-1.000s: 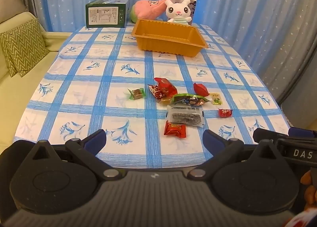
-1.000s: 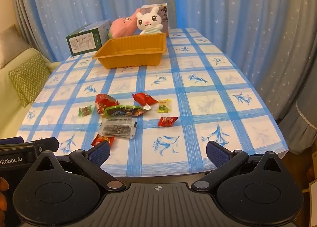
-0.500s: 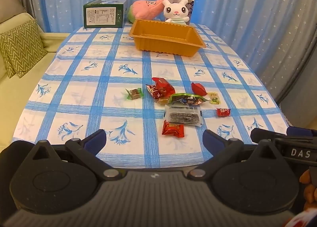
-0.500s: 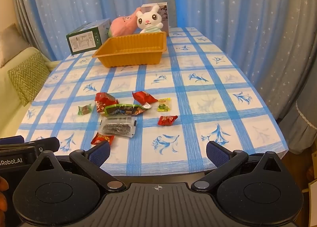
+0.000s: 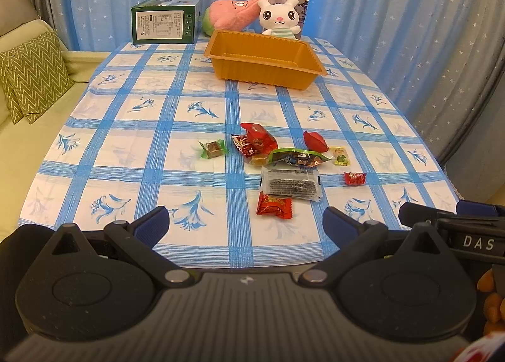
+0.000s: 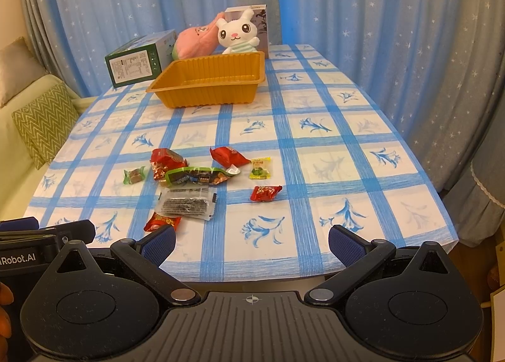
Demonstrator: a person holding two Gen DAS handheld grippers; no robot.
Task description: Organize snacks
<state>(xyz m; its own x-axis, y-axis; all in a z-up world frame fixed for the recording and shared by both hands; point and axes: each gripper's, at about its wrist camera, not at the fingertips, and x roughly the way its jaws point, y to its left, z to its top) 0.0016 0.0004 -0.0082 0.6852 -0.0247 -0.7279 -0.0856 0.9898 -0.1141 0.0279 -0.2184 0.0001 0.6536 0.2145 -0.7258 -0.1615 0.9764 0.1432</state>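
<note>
Where the left wrist view looks down the table (image 5: 132, 147), the left gripper (image 5: 246, 223) is held spread wide, nothing between its fingers, above the near edge. Snacks (image 5: 284, 157) are scattered mid-table; a red candy (image 5: 274, 205) lies nearest. The orange tray (image 5: 263, 60) is seen empty at the far end, flanked by a green box (image 5: 165, 21) and plush rabbit (image 5: 279, 19).

In the right wrist view, the right gripper (image 6: 252, 243) is likewise released and empty. A clear dark-filled packet (image 6: 187, 202) is seen ahead-left; nothing blocks the tray (image 6: 208, 84).
</note>
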